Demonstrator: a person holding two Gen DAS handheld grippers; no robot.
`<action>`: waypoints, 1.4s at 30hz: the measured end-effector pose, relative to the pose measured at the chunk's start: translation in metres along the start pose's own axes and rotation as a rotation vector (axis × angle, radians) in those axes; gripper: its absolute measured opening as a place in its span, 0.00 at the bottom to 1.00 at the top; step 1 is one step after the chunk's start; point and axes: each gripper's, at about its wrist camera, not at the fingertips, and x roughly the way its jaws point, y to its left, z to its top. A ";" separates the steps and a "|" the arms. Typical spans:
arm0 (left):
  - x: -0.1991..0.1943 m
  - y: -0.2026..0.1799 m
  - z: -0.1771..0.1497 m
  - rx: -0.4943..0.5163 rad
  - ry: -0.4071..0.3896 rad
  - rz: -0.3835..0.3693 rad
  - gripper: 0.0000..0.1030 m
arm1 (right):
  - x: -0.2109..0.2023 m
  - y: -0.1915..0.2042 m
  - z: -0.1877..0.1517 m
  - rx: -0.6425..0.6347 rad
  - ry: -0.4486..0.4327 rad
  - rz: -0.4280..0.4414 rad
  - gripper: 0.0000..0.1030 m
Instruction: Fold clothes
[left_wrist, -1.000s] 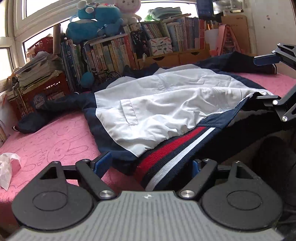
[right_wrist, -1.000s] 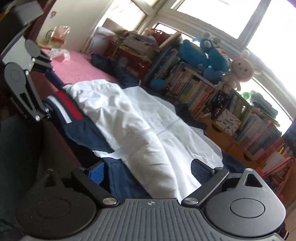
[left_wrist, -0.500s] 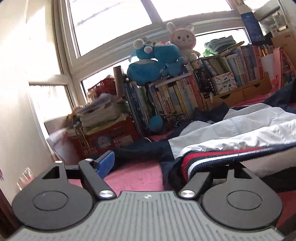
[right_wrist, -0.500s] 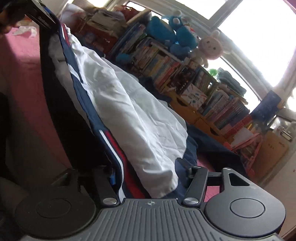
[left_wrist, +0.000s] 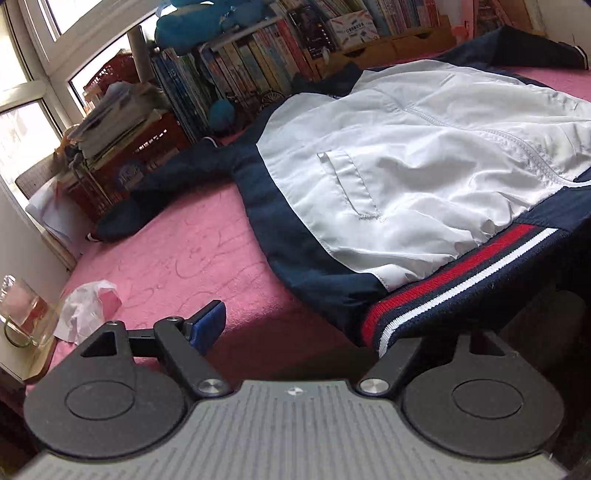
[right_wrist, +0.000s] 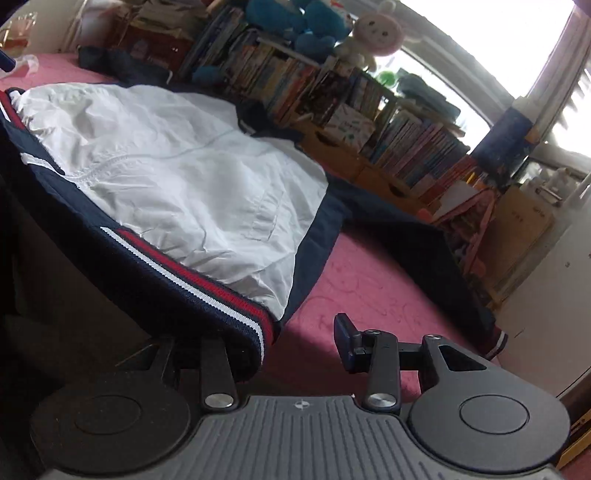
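Observation:
A white and navy jacket (left_wrist: 406, 166) lies spread on the pink bedcover (left_wrist: 184, 266), front up, with its sleeves stretched out to both sides. Its red, white and navy striped hem (left_wrist: 454, 273) runs along the near edge. My left gripper (left_wrist: 306, 328) is open at the hem's left corner. Its left blue pad (left_wrist: 208, 326) is bare, and the hem lies over the right finger. In the right wrist view the jacket (right_wrist: 177, 162) shows again. My right gripper (right_wrist: 280, 339) is open at the hem's right corner (right_wrist: 255, 325), which covers the left finger.
Shelves of books (left_wrist: 258, 62) with plush toys (right_wrist: 306, 26) line the far side of the bed. A red crate with paper stacks (left_wrist: 140, 147) stands far left. A glass mug (left_wrist: 22, 314) and a crumpled tissue (left_wrist: 85, 310) sit near left. A cardboard box (right_wrist: 517, 236) is at right.
Half a second ago both grippers held the hem raised, with the jacket hanging off the bed. Now they are low again and the jacket lies flat and smoother.

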 end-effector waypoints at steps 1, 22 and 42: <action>0.002 0.002 -0.001 0.003 0.004 -0.022 0.79 | 0.002 0.001 -0.003 0.003 0.015 0.026 0.40; 0.001 0.096 -0.001 -0.303 0.144 -0.491 0.90 | 0.067 -0.142 0.029 0.694 -0.082 0.425 0.97; 0.131 0.116 0.138 -0.546 -0.196 -0.453 0.97 | 0.314 -0.179 0.146 0.676 0.099 0.116 0.08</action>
